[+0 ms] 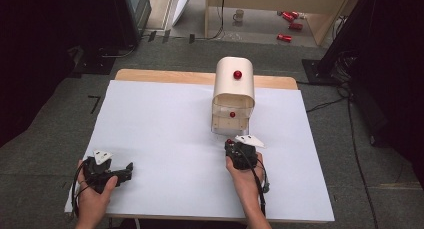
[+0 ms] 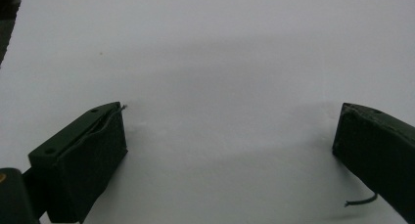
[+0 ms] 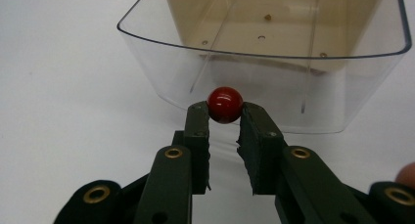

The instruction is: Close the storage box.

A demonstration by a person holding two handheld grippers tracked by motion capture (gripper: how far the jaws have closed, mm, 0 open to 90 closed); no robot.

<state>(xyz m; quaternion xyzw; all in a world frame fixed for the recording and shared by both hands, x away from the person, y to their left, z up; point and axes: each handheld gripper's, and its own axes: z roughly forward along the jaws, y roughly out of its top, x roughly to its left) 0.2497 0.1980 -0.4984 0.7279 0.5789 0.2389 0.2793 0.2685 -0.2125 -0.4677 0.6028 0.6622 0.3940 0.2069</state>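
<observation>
Your right tool (image 3: 225, 117) has its jaws drawn in tight on the red knob (image 3: 224, 104) of the clear drawer (image 3: 161, 62), pinching the ball between its tips, and the drawer stands pulled partway out of the cream cabinet (image 1: 233, 86) toward you. So the grasp looks made and the pull looks under way; judging from how much of the tray is out, what is left is to draw it to full reach, or to let go if this is far enough. The tray itself appears empty, with only small screw heads on its floor. Your left tool (image 2: 230, 136) rests idle near your edge of the bench (image 1: 160, 134), jaws spread wide with nothing but white surface between them. The bench is covered by a plain white sheet, with a strip of bare wood at its far edge behind the cabinet, which carries a second red knob (image 1: 237, 74) on its rounded top. Beyond lies grey carpet with trailing cables, dark stands at either side, and a wooden frame with a mug (image 1: 239, 15) and several red cans (image 1: 290, 20) on the floor.
</observation>
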